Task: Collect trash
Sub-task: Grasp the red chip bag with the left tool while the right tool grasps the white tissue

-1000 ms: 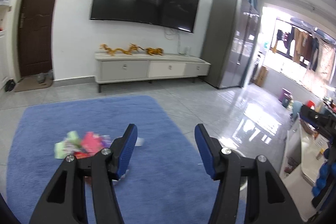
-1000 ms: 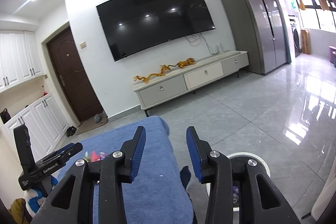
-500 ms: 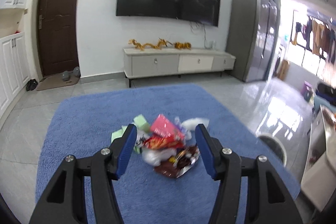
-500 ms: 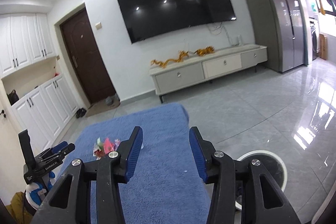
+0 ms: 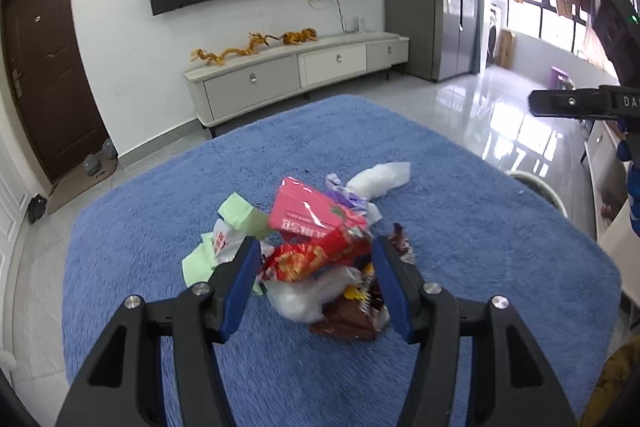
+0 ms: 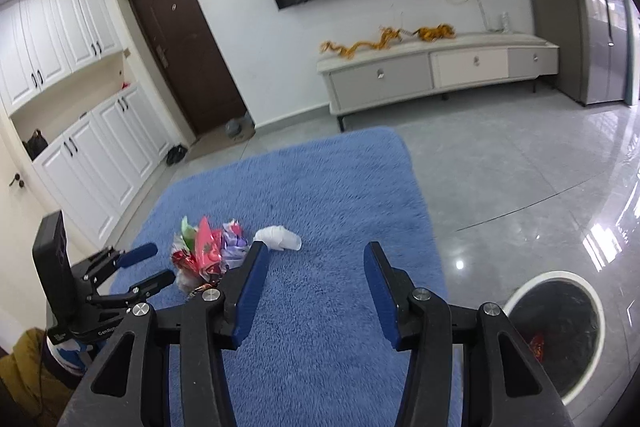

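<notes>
On the blue rug (image 5: 460, 227) lies the trash pile (image 5: 320, 247): a pink carton, red snack bag, brown wrapper and clear plastic, with a white wad (image 6: 278, 238) just beside it. Left claw (image 5: 314, 281) hangs spread over the heap, apparently not pressing it. Right claw (image 6: 314, 285) is opening over bare rug, nothing between its jaws. A white-rimmed bin (image 6: 560, 323) stands on the tiles by the rug's edge.
</notes>
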`<move>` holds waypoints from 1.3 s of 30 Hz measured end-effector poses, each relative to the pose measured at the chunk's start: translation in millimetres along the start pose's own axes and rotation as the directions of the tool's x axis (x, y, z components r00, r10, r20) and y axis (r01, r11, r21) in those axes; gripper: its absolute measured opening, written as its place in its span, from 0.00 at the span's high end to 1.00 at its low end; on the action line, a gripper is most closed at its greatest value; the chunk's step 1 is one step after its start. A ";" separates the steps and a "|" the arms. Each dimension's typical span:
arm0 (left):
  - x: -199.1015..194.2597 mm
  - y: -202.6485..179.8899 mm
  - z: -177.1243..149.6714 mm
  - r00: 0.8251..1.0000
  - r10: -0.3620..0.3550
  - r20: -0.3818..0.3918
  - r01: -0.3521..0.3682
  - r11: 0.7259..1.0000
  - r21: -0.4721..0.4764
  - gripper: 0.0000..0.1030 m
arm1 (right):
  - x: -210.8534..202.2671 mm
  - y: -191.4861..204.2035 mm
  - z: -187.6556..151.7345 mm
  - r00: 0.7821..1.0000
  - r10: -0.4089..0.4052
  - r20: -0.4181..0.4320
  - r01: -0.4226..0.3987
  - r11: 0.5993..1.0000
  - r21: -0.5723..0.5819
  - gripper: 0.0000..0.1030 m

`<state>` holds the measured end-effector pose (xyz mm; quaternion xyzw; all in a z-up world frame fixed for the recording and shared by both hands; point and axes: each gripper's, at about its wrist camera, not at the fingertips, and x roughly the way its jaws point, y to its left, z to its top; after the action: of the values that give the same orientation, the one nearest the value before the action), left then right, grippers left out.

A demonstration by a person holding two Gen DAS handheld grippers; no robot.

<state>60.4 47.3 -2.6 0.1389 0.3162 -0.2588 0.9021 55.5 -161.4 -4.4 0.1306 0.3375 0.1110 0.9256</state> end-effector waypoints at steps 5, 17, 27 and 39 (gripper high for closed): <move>21.8 5.9 2.5 0.999 -0.030 -0.026 0.030 0.999 0.020 0.46 | 46.2 9.7 7.7 0.997 0.024 -0.070 -0.027 0.999 -0.036 0.51; 45.1 26.0 -8.3 0.989 -0.136 -0.054 0.129 0.985 -0.114 0.60 | 144.6 25.8 10.5 0.976 0.120 -0.183 -0.125 0.992 -0.019 0.51; 38.0 33.4 -9.7 0.984 -0.174 -0.041 0.165 0.972 -0.167 0.70 | 158.2 23.6 9.4 0.972 0.150 -0.180 -0.152 0.988 0.000 0.78; -9.7 67.1 -9.7 0.984 -0.167 0.056 0.176 0.929 -0.326 0.78 | 98.4 14.0 0.6 0.988 0.119 -0.101 -0.118 0.993 0.010 0.85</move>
<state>86.3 110.5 2.1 -0.0457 0.3535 -0.2819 0.8908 127.8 -119.5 -58.1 0.1462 0.3760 0.1717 0.8988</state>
